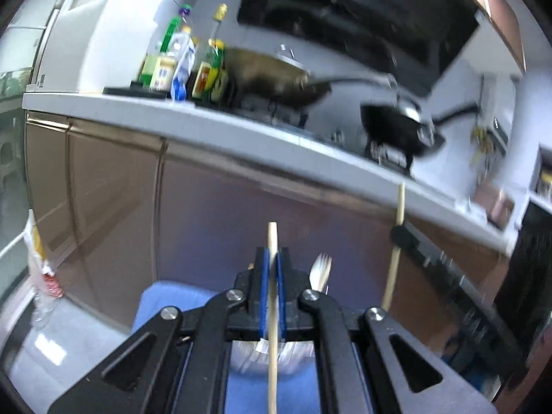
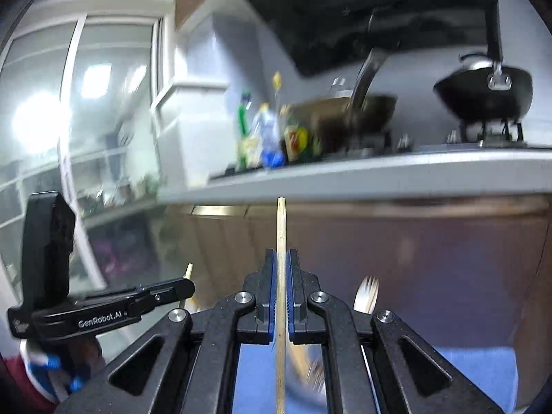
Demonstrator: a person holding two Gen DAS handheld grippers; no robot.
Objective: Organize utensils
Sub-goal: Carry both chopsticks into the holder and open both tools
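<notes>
My left gripper [image 1: 272, 252] is shut on a thin wooden chopstick [image 1: 272, 234] that stands upright between its blue pads. My right gripper [image 2: 281, 254] is shut on a second wooden chopstick [image 2: 281, 220], also upright. Each gripper shows in the other's view: the right gripper [image 1: 403, 235] with its chopstick [image 1: 400, 203] at the right, the left gripper [image 2: 184, 288] at the lower left. A pale fork [image 1: 321, 270] points tines-up just behind the left gripper's fingers, and blurred in the right wrist view, the fork [image 2: 367, 293]. Both grippers hang in the air over a blue mat [image 1: 162, 298].
Ahead runs a white kitchen counter [image 1: 193, 117] over brown cabinet doors [image 1: 114, 186]. On it stand several bottles [image 1: 179, 65], a wok [image 1: 276, 79] and a black pan [image 1: 396, 127], under a dark range hood [image 1: 362, 10]. A white container [image 1: 248, 355] lies below the left gripper.
</notes>
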